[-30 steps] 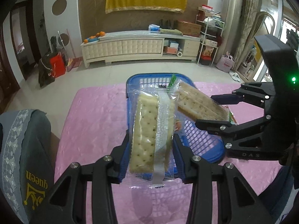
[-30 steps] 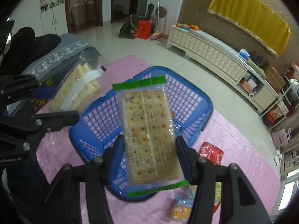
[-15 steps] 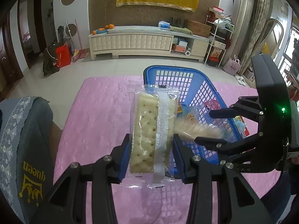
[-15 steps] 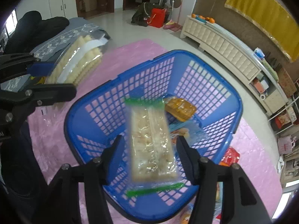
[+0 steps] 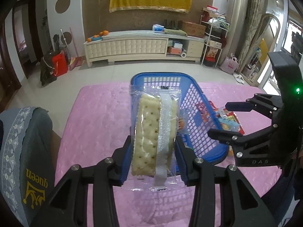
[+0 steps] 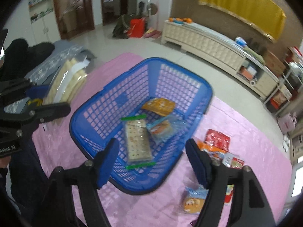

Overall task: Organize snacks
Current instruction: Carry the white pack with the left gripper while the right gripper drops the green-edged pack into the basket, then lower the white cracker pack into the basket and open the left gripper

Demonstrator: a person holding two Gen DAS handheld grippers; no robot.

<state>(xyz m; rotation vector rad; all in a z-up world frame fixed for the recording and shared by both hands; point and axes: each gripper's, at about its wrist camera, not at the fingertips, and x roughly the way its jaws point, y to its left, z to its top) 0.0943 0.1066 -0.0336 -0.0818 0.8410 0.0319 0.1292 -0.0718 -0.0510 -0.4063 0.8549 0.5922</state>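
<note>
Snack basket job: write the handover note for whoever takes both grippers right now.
Left gripper: shut on a clear-wrapped cracker pack, held above the pink tablecloth beside the blue basket.
Right gripper: jaws opening, nothing between them.
Done: green-edged cracker pack, orange packet and blue-wrapped snack lie in the basket.
Left: drop the held pack in, then collect the loose snacks on the cloth outside the basket.
</note>
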